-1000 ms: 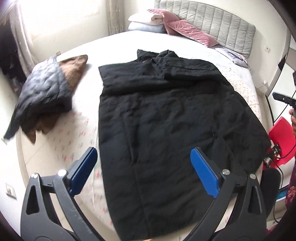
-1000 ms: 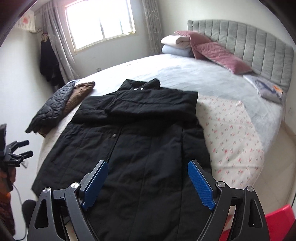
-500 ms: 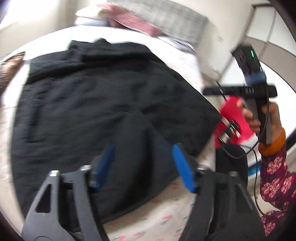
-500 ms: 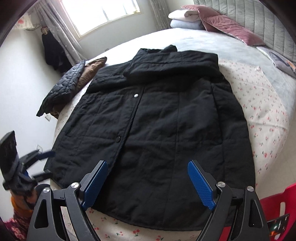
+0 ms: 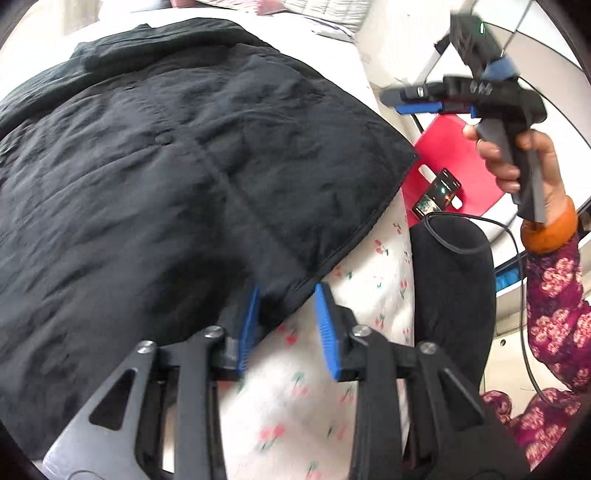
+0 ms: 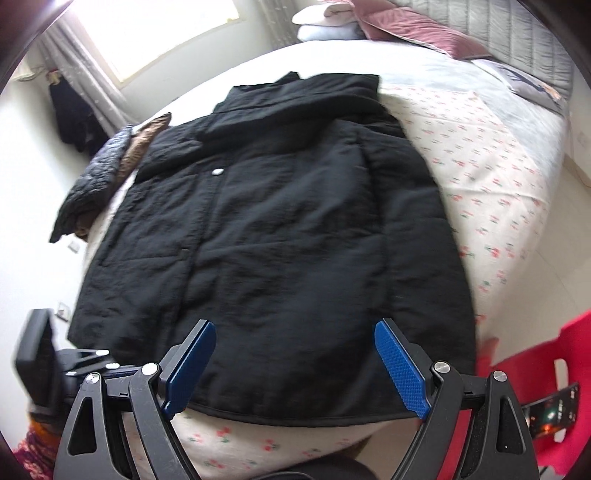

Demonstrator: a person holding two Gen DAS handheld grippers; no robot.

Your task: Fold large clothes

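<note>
A: Anything readable, any brand or label?

B: None I can make out. The phone [image 5: 437,194] on the red stool [image 5: 454,162] has a lit screen, but what it shows is too small to read. The green light on the right claw's housing carries no text.

A: Start near. What is the left claw [image 5: 286,314] doing?

B: Its jaws have just been closing and stand about half open. The near hem of the black coat [image 5: 184,166] bunches up between the blue pads, close against the left pad; the right pad has a gap beside it, so no grip yet. The hem's very edge is lost in shadow there.

A: And the right claw [image 6: 295,363]?

B: Wide open and empty, hanging above the coat's near hem, touching nothing. In the left view it shows side-on, held by a hand [image 5: 517,166] in a floral sleeve [image 5: 554,295].

A: Where does the coat lie?

B: Spread flat on the bed [image 6: 498,166], over the cherry-print sheet, collar at the far end. Its left edge is blurred.

A: Farther off?

B: A dark quilted jacket [image 6: 96,173] on the bed's far left, half covering something brown, and pillows [image 6: 388,26] by the headboard, cut off by the frame.
</note>
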